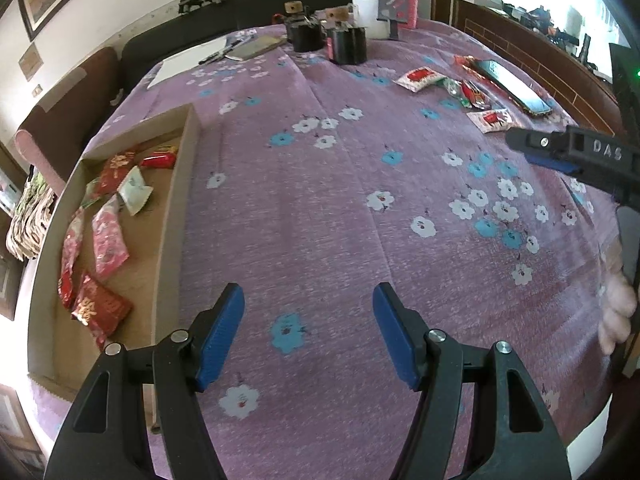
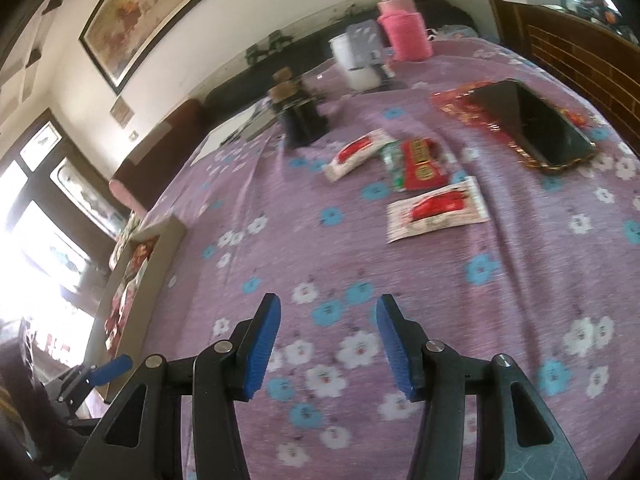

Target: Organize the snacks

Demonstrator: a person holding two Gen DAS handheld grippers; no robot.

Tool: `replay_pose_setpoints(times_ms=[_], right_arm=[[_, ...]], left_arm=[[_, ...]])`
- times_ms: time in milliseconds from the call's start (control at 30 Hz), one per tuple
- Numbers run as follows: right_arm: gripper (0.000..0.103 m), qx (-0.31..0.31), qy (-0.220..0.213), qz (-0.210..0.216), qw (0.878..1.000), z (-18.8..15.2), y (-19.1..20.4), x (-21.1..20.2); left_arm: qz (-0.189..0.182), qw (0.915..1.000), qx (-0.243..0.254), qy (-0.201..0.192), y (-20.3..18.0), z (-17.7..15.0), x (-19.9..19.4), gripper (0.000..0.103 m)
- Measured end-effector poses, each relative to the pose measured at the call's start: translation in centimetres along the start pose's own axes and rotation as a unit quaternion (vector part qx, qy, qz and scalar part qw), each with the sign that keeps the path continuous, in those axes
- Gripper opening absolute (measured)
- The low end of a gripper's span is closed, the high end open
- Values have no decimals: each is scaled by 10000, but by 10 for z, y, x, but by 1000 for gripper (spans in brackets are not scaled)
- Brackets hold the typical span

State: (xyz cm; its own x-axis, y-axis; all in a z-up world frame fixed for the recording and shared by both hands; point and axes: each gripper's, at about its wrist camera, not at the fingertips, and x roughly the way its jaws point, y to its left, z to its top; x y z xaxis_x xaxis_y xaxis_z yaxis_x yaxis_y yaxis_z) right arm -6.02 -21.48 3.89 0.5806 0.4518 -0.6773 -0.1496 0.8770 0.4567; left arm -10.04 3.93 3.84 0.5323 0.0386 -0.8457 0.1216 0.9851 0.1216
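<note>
Left gripper (image 1: 308,334): hanging over bare purple cloth, its blue pads (image 1: 222,332) standing apart with nothing between them, only a blue flower print showing in the gap.
Right gripper (image 2: 328,346): also hovering above the flowered tablecloth (image 2: 360,248), jaws parted a little less than the left pair's, gripping nothing; from the left wrist view it is showing at the right edge as a black body with a blue pad.
Hand (image 1: 618,312): appearing blurred at the right rim of the left wrist view, wrapping around the right tool's handle.
Cardboard box (image 1: 182,184): lying on the left side of the table, low-walled and open on top.
Boxed snacks (image 1: 108,236): resting loose on the box floor, red, pink and white packets, some overlapping.
Loose snacks: lying well ahead of the right gripper, toward the far right of the table; a white packet with a red picture (image 2: 438,208) is nearest, a red and green bar (image 2: 416,164) is just beyond it, and another white packet (image 2: 358,154) is sitting to its left.
Phone (image 2: 532,128): lying dark-screened on a red wrapper, beyond the loose snacks.
Far edge: a pink bottle (image 2: 404,28), a white cup (image 2: 354,64) and dark holders (image 1: 346,44) are standing together.
</note>
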Motion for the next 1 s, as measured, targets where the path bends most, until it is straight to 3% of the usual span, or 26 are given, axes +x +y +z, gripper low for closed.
replay_pose_setpoints(times_ms=[133,233,500,567,667,800,1000], right_arm=[[52,148,-56,-67,9999,6,-16,-4],[52,235,-122,-158,9995,13,-26,-9],[54,453,-481,-573,9962,67,-47,-21],[54,415,-411,-703,9958,85,-46,-13],[54,334,-251,-849,9955,105,-40,7],[54,82,-41,-1224,9924,130,-23,44],[54,-80,343,-1552,9873,158,-3,109]], left_arm=[[-71,9999,-6,90,-4,3,11,66],[-334,9992,-194,96,0,8,20,66],[-834,9940,-679,-176,12,15,33,67],[-910,9931,-690,-283,12,13,34,77],[-1076,9906,-774,-341,15,14,34,80],[-1462,9819,-1099,-492,28,13,34,82],[-1591,9778,-1233,-585,31,13,34,82]])
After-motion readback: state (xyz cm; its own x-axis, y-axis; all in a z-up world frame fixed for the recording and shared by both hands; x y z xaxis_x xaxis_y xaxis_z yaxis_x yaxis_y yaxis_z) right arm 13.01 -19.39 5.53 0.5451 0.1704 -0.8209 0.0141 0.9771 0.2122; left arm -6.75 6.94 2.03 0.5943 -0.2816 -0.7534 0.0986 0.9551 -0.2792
